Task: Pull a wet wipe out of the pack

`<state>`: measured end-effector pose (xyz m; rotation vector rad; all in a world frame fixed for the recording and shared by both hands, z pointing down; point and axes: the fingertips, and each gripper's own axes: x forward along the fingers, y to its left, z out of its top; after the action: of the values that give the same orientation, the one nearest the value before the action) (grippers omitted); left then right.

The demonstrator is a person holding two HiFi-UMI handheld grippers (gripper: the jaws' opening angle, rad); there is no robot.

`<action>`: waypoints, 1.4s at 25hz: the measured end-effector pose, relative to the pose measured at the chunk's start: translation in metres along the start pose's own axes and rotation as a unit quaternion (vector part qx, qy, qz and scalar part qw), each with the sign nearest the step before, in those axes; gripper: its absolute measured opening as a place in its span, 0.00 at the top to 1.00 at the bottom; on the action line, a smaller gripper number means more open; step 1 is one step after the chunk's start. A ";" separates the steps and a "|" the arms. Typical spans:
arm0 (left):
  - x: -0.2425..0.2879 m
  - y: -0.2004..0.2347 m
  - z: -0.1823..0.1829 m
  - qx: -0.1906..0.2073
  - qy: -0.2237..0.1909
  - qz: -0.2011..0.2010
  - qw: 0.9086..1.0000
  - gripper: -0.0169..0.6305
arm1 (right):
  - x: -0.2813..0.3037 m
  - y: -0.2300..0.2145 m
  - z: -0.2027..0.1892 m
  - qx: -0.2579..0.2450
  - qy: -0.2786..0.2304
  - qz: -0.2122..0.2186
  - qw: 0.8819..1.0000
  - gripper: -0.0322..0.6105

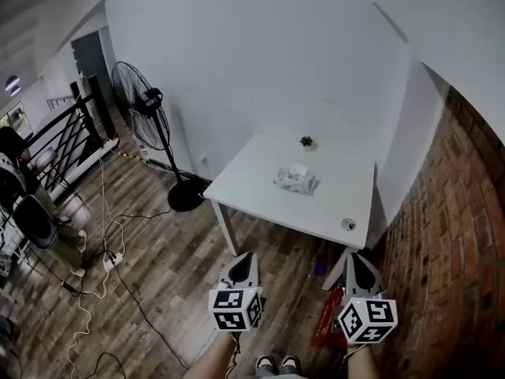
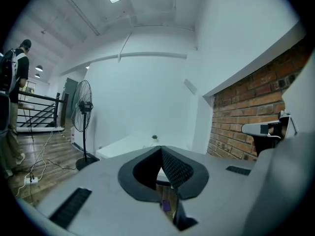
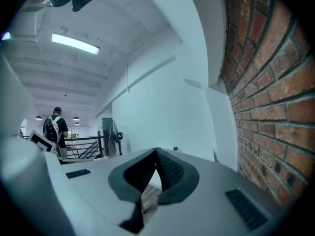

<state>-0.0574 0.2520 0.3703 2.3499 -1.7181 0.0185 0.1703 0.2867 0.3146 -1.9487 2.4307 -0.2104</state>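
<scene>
Jaws closed and empty on both the left gripper and the right gripper, held low over the floor; the wet wipe pack sits mid-counter, well ahead of them.

Held low and side by side, apart from each other: left gripper and right gripper, both pointing forward and away from the body, marker cubes at the rear, turned up toward the head. Jaws closed tip to tip on each, dark textured pads meeting at the front, with a narrow wedge of gap behind and nothing caught between.
</scene>
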 end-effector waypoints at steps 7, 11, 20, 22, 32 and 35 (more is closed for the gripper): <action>-0.003 0.002 -0.004 -0.002 0.002 0.002 1.000 0.97 | -0.002 -0.001 -0.005 0.006 0.001 -0.003 1.000 0.93; -0.004 0.003 -0.004 -0.003 0.001 0.004 1.000 0.97 | -0.002 0.001 -0.005 0.003 0.002 -0.003 1.000 0.88; -0.005 0.013 -0.002 -0.002 -0.002 0.011 1.000 0.97 | -0.001 0.003 -0.005 -0.004 0.003 -0.008 1.000 0.80; -0.005 0.014 -0.001 0.001 -0.004 0.011 1.000 0.97 | 0.000 0.003 -0.005 -0.003 0.000 -0.011 1.000 0.79; -0.003 0.036 0.003 0.011 -0.005 0.006 1.000 0.97 | 0.004 0.005 -0.010 0.005 -0.003 -0.038 0.999 0.78; 0.000 0.043 0.001 0.011 -0.004 0.003 1.000 0.97 | 0.004 0.006 -0.015 0.005 -0.001 -0.048 0.999 0.78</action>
<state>-0.0978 0.2401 0.3773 2.3653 -1.7369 0.0287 0.1626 0.2856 0.3291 -2.0614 2.3319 -0.2223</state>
